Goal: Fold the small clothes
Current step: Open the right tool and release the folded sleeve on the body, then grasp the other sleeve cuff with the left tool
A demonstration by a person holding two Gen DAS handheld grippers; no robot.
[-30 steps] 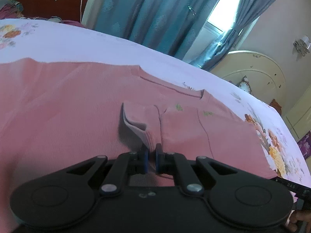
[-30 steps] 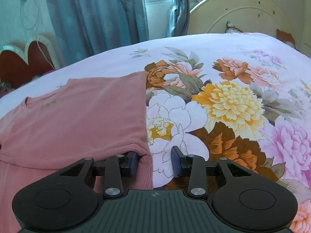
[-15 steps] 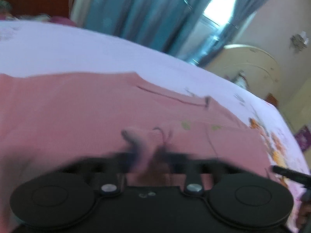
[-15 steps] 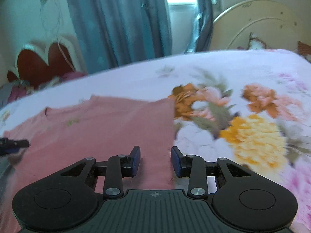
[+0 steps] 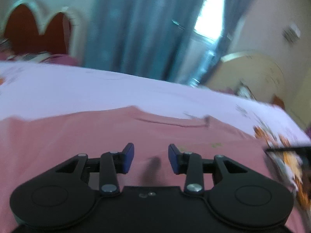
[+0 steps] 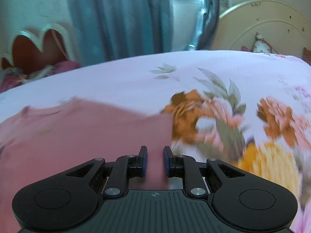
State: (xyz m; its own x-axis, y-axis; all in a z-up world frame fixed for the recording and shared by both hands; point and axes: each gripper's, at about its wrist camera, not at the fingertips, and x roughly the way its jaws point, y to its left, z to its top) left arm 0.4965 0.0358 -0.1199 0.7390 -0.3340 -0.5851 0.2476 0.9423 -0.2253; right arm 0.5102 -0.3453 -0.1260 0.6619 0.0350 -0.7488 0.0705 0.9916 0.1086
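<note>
A pink top [image 5: 81, 141] lies spread flat on the bed [image 5: 97, 89], and every place below is given from this garment. Its neckline [image 5: 171, 123] faces away from both cameras, toward the blue curtains [image 5: 140, 29] beyond the bed's far side, so the collar-to-hem line runs from the curtains back toward the grippers. Whether that line is its long axis cannot be told, since the hem is hidden under the gripper bodies.

The left gripper [image 5: 151, 158] hangs over the middle of the top, below the neckline, its jaws opening with blue pads set clearly apart and only flat cloth seen between them; nothing is pinched. The right gripper [image 6: 155, 160] sits over the top's right side edge [image 6: 168, 128], its jaws closing with a narrow gap left; pink cloth shows in that gap, but the blur hides whether the pads press on it.

Beyond the far edge of the top a wide band of bare pale sheet runs to the bed's far side. Past the right edge the floral print [image 6: 229, 128] of the sheet stretches well out, uncluttered. A cream rounded headboard [image 6: 268, 27] stands far off to the top's right, and a scalloped red-and-white piece of furniture [image 5: 37, 25] far off to its left.
</note>
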